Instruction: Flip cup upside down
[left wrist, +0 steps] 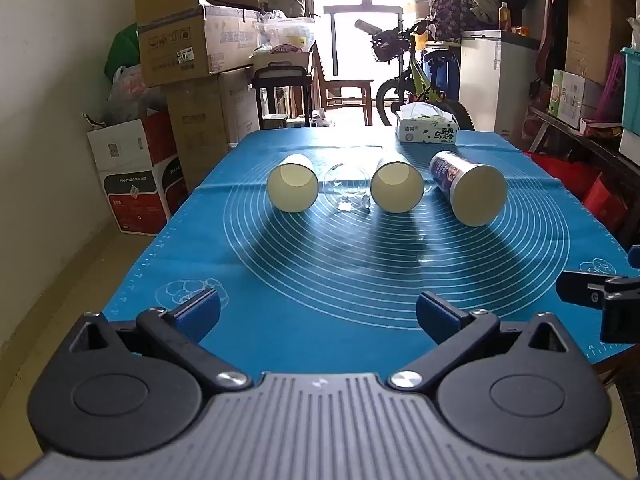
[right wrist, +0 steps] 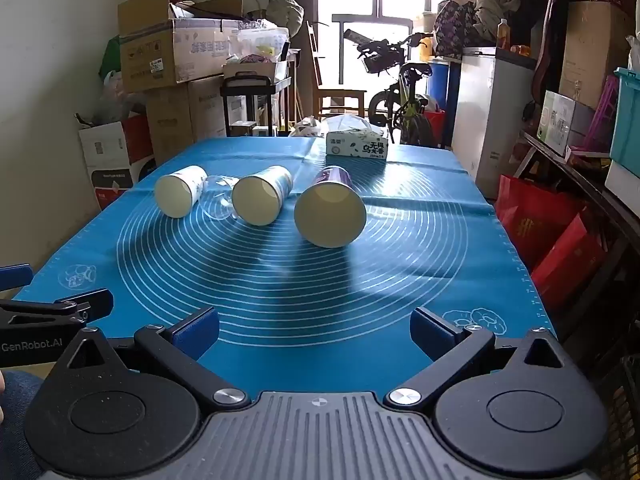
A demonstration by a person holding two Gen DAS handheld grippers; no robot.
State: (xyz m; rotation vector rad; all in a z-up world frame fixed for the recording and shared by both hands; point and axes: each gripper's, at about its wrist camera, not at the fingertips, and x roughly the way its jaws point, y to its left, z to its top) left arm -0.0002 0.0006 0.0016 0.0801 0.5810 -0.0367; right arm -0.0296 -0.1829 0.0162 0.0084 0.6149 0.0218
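Note:
Three paper cups and a clear glass lie on their sides in a row on the blue mat (left wrist: 320, 264), mouths toward me: a left paper cup (left wrist: 292, 188), the glass (left wrist: 346, 187), a middle paper cup (left wrist: 396, 187) and a purple-printed right cup (left wrist: 470, 188). In the right wrist view they show as the left cup (right wrist: 180, 196), the glass (right wrist: 218, 200), the middle cup (right wrist: 260, 200) and the purple cup (right wrist: 330, 214). My left gripper (left wrist: 318, 312) is open and empty near the mat's front edge. My right gripper (right wrist: 314, 328) is open and empty, also short of the cups.
A tissue box (left wrist: 427, 128) sits at the table's far end. Cardboard boxes (left wrist: 192, 40) stack along the left wall. A bicycle (left wrist: 416, 76) and a white cabinet (left wrist: 492, 80) stand beyond the table. Red bags (right wrist: 552, 240) lie right of it.

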